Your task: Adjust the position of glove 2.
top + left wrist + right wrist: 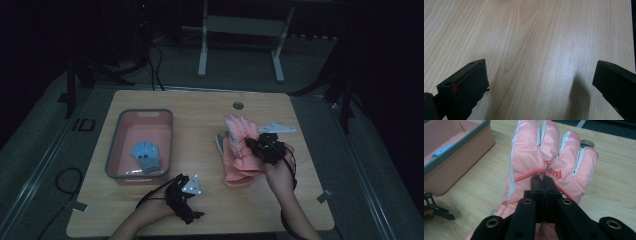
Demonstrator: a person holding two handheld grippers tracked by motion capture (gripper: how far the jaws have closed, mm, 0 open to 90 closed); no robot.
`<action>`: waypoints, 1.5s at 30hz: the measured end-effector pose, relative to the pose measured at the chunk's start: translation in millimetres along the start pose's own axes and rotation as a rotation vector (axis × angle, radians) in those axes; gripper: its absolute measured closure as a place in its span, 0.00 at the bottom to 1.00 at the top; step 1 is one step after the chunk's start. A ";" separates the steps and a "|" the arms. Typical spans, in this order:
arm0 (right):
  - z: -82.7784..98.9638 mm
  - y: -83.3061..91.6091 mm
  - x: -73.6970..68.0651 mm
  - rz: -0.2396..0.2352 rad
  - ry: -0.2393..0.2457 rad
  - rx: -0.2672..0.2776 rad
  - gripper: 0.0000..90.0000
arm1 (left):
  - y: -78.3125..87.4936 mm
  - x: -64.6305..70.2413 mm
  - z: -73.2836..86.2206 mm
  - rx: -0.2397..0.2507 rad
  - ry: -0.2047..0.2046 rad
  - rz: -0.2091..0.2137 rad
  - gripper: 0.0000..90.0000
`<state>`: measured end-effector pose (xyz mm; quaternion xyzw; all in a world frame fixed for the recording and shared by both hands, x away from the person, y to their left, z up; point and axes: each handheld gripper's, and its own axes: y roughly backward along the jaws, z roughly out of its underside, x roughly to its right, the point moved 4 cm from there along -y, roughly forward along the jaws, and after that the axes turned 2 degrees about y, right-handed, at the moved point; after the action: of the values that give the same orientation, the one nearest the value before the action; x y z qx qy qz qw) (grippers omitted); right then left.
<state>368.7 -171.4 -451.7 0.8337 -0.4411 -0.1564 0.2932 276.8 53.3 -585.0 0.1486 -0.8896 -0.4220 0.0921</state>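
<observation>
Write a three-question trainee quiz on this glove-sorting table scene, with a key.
1. True or false: the left gripper has its jaws closed on a pink glove.
2. What lies inside the pink bin?
A. a blue glove
B. a pink glove
C. a pair of scissors
3. Fill in: the right gripper is shut on the ____ of the top pink glove.

Key:
1. False; its jaws stand open over bare table.
2. A; the blue glove lies on the bin's floor.
3. Back, by the red piping next to the embroidered lettering; a second pink glove lies beneath it.
</observation>
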 end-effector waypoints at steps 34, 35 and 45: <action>35.4 -48.7 -11.6 -0.049 0.008 -0.068 0.67 | -0.4 -0.8 0.2 -0.007 0.005 -0.004 0.00; 34.0 -46.6 -11.1 -0.053 0.030 -0.061 0.58 | -0.5 -0.6 0.2 -0.009 0.004 -0.004 0.00; 28.0 -23.1 10.9 -0.146 0.008 0.013 0.15 | -2.0 -2.7 -2.2 -0.013 0.046 -0.007 0.00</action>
<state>375.2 -180.1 -488.0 0.8661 -0.3791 -0.1709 0.2774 280.3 51.4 -585.2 0.1610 -0.8839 -0.4246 0.1122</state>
